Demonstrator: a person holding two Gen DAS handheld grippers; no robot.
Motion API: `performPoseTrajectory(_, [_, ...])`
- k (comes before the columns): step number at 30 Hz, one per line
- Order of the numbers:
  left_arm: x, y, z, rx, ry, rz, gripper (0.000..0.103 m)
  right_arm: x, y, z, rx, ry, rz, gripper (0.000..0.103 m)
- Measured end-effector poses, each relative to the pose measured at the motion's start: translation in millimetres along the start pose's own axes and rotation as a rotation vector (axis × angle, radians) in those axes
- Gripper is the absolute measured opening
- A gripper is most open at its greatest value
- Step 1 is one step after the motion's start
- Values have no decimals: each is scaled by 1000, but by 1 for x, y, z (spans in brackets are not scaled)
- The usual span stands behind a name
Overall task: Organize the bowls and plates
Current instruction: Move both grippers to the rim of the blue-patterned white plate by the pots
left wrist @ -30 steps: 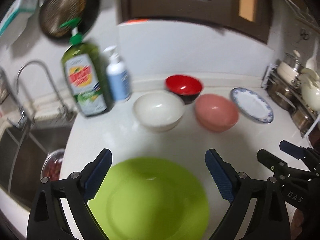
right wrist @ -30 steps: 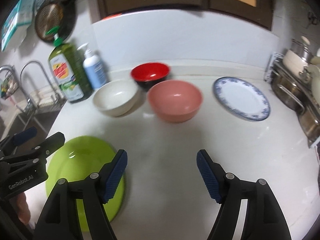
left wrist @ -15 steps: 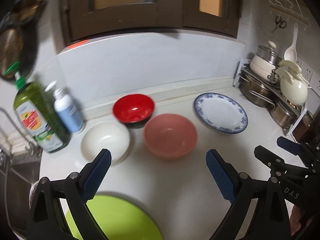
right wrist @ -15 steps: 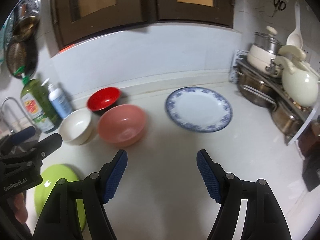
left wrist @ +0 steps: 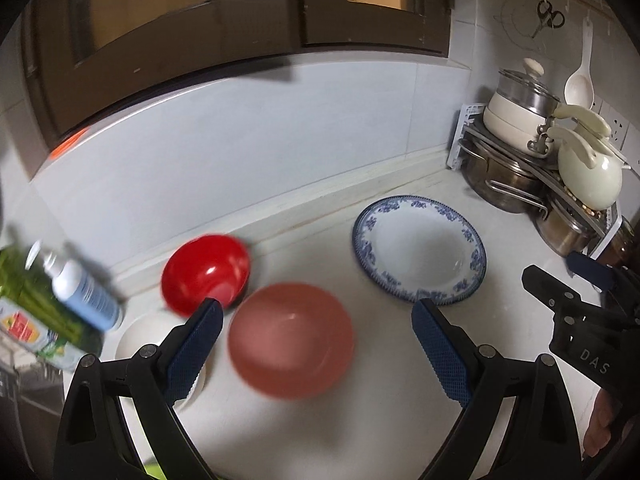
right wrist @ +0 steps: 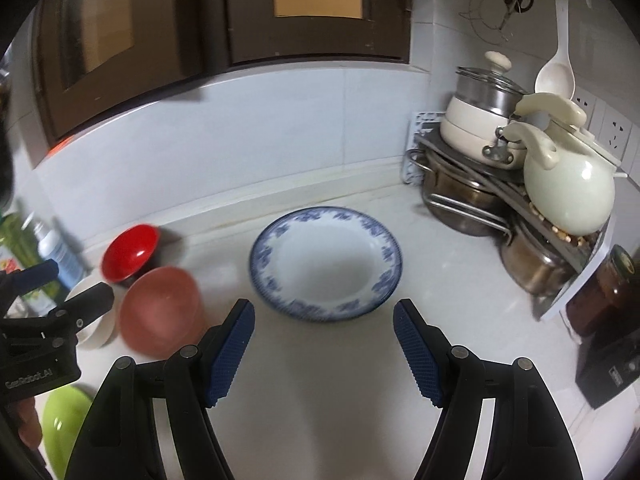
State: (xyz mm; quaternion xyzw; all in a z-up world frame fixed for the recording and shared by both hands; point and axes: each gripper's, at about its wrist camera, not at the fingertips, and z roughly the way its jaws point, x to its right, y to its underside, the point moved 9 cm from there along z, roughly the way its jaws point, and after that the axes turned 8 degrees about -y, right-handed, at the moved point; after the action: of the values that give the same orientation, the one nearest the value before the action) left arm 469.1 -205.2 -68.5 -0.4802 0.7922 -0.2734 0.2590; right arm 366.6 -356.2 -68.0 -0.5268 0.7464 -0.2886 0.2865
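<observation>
A blue-rimmed white plate point(right wrist: 326, 264) lies flat on the white counter, just beyond my open right gripper point(right wrist: 324, 344), which holds nothing. The same plate point(left wrist: 420, 248) shows right of centre in the left wrist view. A pink bowl point(left wrist: 291, 340) sits between the fingers' line of my open, empty left gripper point(left wrist: 316, 344), hovering above it. Behind it stands a red bowl point(left wrist: 206, 274), and a white bowl point(left wrist: 132, 340) is half hidden by the left finger. In the right wrist view the pink bowl point(right wrist: 160, 310), red bowl point(right wrist: 130, 252) and a green plate point(right wrist: 64, 420) lie at the left.
A rack of pots, a cream kettle point(right wrist: 568, 188) and a lidded pan crowd the right corner. A dark jar point(right wrist: 608, 292) and a black box stand at the right edge. Soap bottles point(left wrist: 80, 292) stand at the left. A tiled wall and dark window frame close off the back.
Both grippers have swung to the right along the counter. The green plate has slid out of the left wrist view; the blue-rimmed plate now sits ahead of the right gripper. Jaws unchanged.
</observation>
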Motion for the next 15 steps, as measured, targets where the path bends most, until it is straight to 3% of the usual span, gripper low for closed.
performPoseTrajectory(4, [12,-17,16,-9,9,23,97,17,-14,18,-10,15,18,73])
performPoseTrajectory(15, [49,-40,87,-136,80,38,95,52,-45,74,-66,41,40,73])
